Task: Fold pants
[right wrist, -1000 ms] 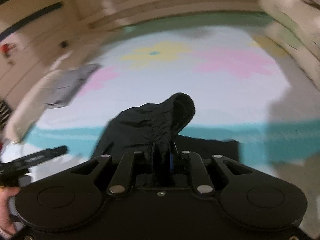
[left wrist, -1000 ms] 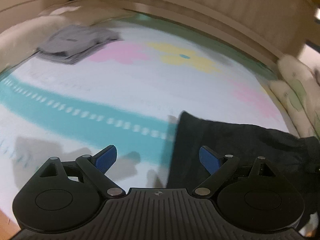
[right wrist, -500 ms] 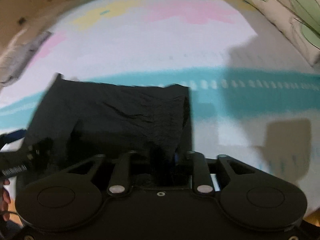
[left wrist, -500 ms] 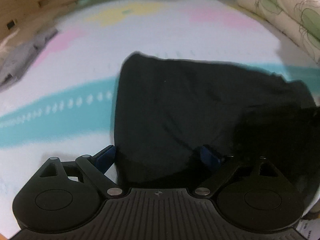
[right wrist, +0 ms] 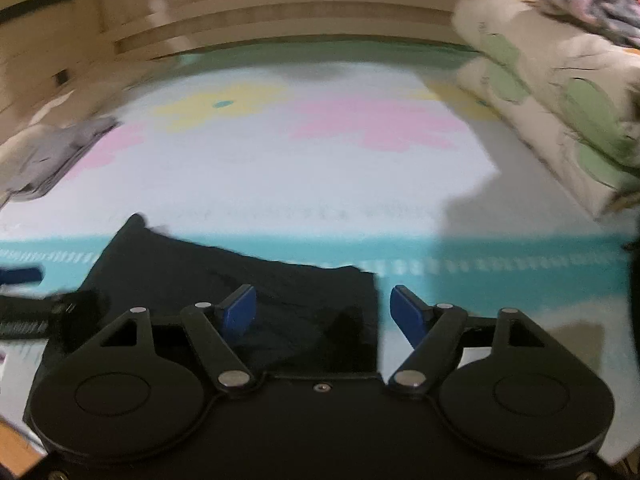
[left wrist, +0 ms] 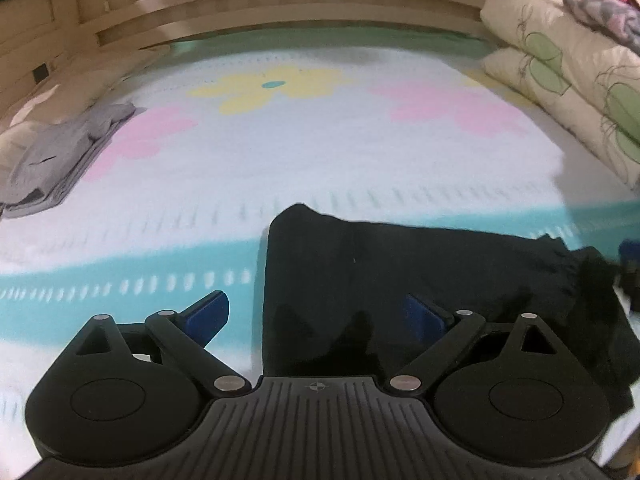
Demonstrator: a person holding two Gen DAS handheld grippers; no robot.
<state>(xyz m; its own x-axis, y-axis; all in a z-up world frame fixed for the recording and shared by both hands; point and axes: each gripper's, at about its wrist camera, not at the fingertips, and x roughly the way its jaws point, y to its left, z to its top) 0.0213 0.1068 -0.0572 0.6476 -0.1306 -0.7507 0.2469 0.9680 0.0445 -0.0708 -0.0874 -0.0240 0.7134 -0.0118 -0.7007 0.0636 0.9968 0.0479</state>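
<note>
Once released by right hand-held gripper (right wrist: 322, 312), pants (right wrist: 224, 280) flat.

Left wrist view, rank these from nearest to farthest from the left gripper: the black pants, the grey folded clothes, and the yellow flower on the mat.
1. black pants: right under the left gripper, centre-right.
2. grey folded clothes: far left on the mat.
3. yellow flower: top centre, near the headboard.
</note>
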